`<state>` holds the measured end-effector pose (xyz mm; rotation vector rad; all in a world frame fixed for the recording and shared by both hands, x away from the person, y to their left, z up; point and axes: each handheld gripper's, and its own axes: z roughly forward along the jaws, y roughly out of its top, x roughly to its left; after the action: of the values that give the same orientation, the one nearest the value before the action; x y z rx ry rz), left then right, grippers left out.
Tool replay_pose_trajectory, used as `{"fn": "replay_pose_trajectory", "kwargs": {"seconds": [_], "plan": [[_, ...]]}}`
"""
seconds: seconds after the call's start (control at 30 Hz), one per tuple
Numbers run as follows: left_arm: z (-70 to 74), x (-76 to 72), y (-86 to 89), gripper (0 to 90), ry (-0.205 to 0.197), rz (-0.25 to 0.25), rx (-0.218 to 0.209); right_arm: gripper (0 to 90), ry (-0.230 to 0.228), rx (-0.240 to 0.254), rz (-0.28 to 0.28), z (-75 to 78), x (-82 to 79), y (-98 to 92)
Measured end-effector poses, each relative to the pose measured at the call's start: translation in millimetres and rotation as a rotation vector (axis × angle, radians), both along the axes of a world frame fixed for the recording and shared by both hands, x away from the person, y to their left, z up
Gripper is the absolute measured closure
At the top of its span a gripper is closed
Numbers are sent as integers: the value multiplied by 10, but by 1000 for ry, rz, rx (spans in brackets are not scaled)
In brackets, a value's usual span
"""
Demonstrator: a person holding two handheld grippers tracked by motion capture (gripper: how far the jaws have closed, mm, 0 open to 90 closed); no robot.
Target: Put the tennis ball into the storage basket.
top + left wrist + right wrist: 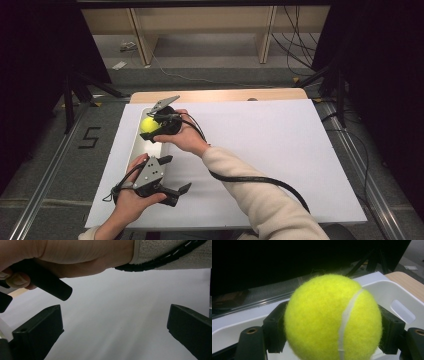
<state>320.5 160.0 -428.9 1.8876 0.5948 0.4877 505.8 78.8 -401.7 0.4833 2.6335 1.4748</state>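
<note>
Your right gripper (332, 322) had its jaws pressed against the two opposite sides of the tennis ball (333, 317), closed down to the ball's own width and no further; the black pads sat roughly on its widest line, which I judged the proper place to take hold, since a grip above or below that line would tend to squeeze a round thing out; the ball looked light, its felt fuzzy enough to give the pads good friction, and springy rather than fragile, so a moderate squeeze should have been plenty and a hard one would only have dented it; the white seam ran down the face toward the camera, clear of either pad. In the high view you held that ball (148, 124) over the near part of the white tray (137, 150) at the left side of the table, your right gripper (152, 127) reaching across from the right; whether the ball touched the tray floor I could not tell. Your left gripper (112, 332) had its jaws spread wide, with nothing between them but the bare white sheet (120, 315) covering the table; in the high view it (175, 192) hung idle just beside the tray's near end.
</note>
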Motion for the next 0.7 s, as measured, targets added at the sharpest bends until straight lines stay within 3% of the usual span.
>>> {"fn": "replay_pose_trajectory", "kwargs": {"seconds": [0.7], "plan": [[-3,0,-4,0,3,-2,1,262,23,-49,23,-107,19,93]]}}
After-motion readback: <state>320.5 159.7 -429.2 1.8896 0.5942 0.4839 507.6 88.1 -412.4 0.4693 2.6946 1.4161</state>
